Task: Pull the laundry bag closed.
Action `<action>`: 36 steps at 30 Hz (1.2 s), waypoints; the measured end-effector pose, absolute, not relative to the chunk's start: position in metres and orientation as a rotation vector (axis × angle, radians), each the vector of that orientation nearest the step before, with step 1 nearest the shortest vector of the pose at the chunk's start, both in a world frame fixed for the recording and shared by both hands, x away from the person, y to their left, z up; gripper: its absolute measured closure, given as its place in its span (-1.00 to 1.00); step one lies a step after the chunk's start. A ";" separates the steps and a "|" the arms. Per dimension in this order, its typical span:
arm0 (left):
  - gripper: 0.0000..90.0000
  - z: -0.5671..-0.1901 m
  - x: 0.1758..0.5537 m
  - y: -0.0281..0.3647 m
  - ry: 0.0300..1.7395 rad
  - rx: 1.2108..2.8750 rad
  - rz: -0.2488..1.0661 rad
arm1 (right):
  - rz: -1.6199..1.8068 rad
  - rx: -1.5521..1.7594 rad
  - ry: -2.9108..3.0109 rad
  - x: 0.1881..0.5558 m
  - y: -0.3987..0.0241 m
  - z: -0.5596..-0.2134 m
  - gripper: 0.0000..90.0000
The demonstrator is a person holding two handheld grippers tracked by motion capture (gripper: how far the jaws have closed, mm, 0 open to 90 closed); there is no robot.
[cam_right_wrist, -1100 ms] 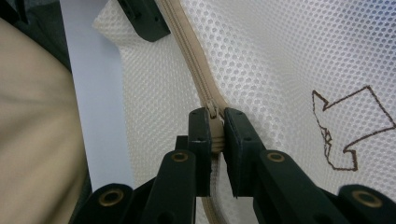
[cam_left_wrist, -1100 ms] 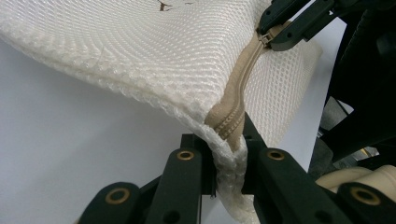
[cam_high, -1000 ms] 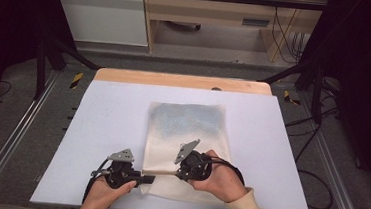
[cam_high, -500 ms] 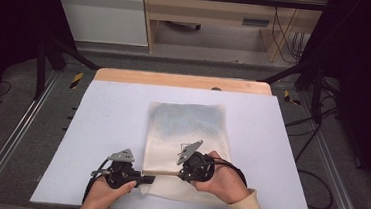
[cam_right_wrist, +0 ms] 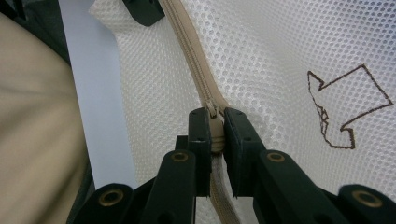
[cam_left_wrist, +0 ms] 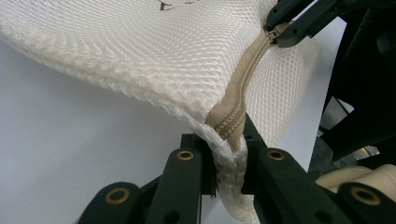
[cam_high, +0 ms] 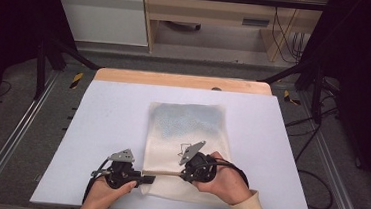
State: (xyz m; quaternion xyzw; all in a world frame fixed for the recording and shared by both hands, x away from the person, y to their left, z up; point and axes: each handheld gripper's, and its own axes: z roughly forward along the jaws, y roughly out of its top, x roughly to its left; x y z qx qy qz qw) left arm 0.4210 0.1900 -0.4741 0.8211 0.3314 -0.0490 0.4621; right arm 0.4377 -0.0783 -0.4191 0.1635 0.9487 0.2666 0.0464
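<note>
A white mesh bag (cam_high: 186,127) lies flat on the table, its beige zipper (cam_high: 165,174) running along the near edge. My left gripper (cam_high: 147,178) is shut on the bag's near-left corner (cam_left_wrist: 223,154), right at the zipper's end (cam_left_wrist: 232,122). To its right, my right gripper (cam_high: 183,174) is shut on the zipper pull (cam_right_wrist: 212,112). The zipper (cam_right_wrist: 187,42) stretches taut between the two grippers, lifted slightly off the table. Past the zipper in the left gripper view are the other gripper's jaws (cam_left_wrist: 285,30). A brown arrow outline (cam_right_wrist: 345,107) is stitched on the mesh.
The white table top (cam_high: 107,113) extends wide on the left and behind the bag, with a wooden strip (cam_high: 180,81) along its far edge. Metal rails (cam_high: 10,141) flank both sides. A cream sleeve (cam_right_wrist: 32,116) sits close to my right gripper.
</note>
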 end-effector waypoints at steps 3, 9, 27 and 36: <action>0.83 -0.474 0.421 0.190 0.813 2.019 -0.121 | 0.823 0.509 2.892 0.438 -0.080 -0.419 0.82; 0.83 -0.474 0.421 0.190 0.813 2.021 -0.120 | 0.818 0.516 2.890 0.437 -0.084 -0.419 0.82; 0.83 -0.474 0.421 0.190 0.818 2.019 -0.117 | 0.824 0.545 2.880 0.436 -0.095 -0.419 0.82; 0.83 -0.474 0.421 0.191 0.820 2.015 -0.117 | 0.819 0.561 2.874 0.435 -0.098 -0.420 0.82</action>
